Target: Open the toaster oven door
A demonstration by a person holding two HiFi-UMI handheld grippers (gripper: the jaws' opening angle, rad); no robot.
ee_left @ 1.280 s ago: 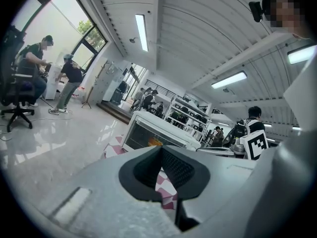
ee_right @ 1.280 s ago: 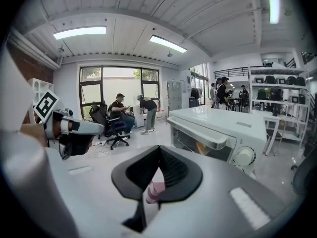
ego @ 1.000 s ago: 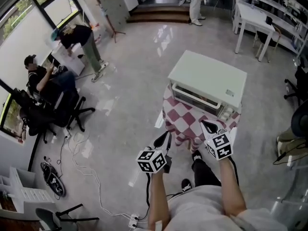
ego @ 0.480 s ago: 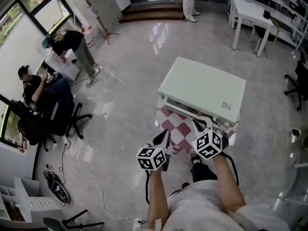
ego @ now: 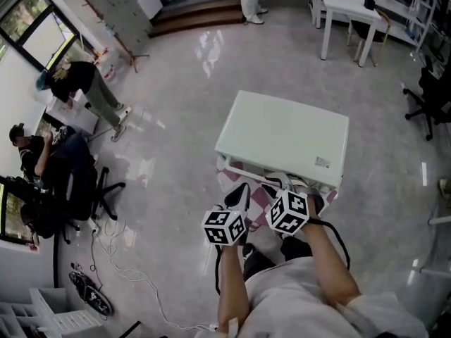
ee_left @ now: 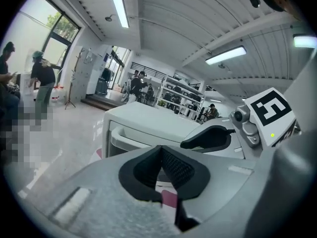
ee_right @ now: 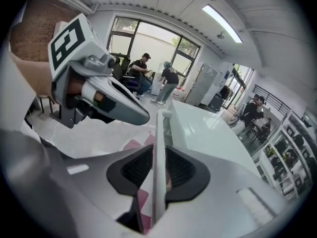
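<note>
A white toaster oven (ego: 282, 136) stands on a small table under a red-and-white checked cloth (ego: 231, 169), with its door shut. My right gripper (ego: 270, 188) is at the oven's front edge. In the right gripper view the door's white handle bar (ee_right: 159, 143) runs straight between the two pads of that gripper (ee_right: 159, 170). Its jaws have just been opening and stand close on either side of the bar. My left gripper (ego: 243, 189) hangs just left of it, short of the oven (ee_left: 148, 120), with its pads (ee_left: 171, 165) together and nothing held.
Two people (ego: 77, 86) are at desks (ego: 67, 115) by the windows on the left, with office chairs (ego: 84, 189) beside them. Cables (ego: 120, 259) trail over the glossy floor at lower left. A white table (ego: 345, 5) and a black chair (ego: 430, 97) stand at the right.
Both grippers have moved forward to the oven's front edge. The right one has rolled and now has the door handle between its jaws. The oven sits closer in the head view.
</note>
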